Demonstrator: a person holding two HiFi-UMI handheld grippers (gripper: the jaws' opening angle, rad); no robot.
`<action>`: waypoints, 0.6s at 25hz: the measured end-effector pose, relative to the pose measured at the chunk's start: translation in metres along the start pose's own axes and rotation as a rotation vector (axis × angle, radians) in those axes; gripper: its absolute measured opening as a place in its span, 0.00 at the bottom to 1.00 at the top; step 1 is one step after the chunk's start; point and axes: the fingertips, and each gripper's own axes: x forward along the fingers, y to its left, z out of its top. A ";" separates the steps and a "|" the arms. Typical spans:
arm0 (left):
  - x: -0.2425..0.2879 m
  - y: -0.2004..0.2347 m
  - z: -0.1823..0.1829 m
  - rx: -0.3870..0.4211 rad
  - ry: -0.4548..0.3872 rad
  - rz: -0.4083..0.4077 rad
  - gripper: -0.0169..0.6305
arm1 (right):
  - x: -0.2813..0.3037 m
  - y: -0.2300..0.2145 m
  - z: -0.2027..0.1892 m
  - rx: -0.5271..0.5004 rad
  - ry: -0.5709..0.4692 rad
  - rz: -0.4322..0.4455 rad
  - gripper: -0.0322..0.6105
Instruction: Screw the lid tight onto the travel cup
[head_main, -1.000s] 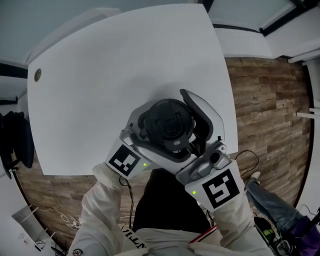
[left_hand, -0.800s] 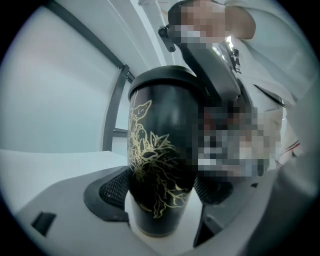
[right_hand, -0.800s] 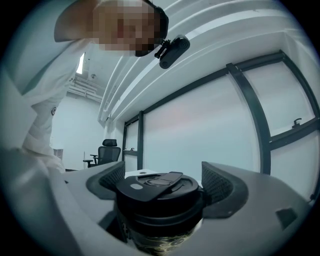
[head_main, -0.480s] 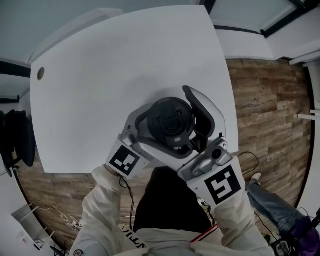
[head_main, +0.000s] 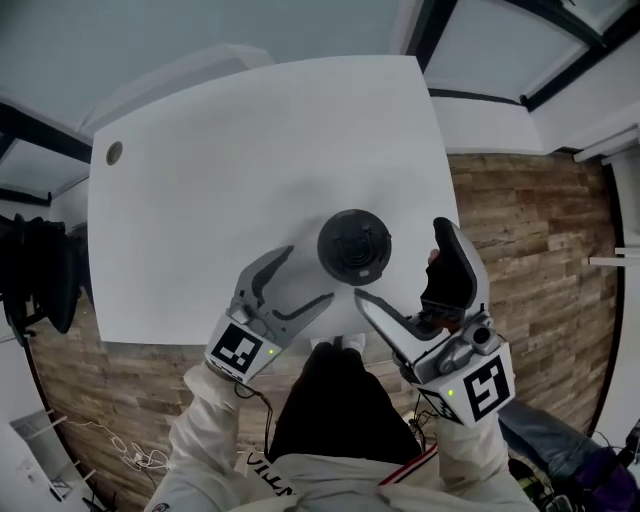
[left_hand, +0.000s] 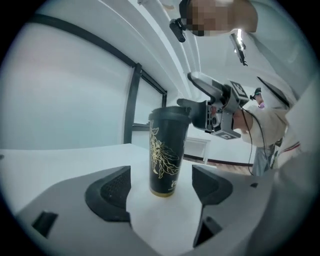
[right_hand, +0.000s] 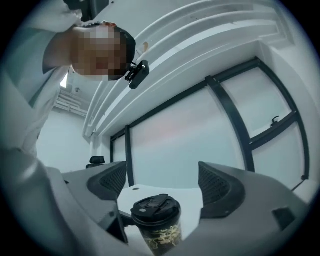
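The cup stands upright on the worktop, its long axis vertical and its lid on top. Both tongs are released and clear of it — left tongs just beside its left, right tongs just beside its right.

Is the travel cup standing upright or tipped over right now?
Upright. The travel cup stands on its base on the white table, with the lid on top.
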 end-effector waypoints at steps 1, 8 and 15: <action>-0.011 0.003 0.006 -0.016 -0.007 0.037 0.62 | -0.008 -0.006 0.003 -0.010 0.013 -0.037 0.78; -0.081 0.009 0.099 -0.062 -0.077 0.292 0.29 | -0.043 -0.016 0.044 -0.090 0.124 -0.178 0.73; -0.105 -0.016 0.230 -0.051 -0.207 0.423 0.04 | -0.054 0.022 0.135 -0.222 0.108 -0.238 0.15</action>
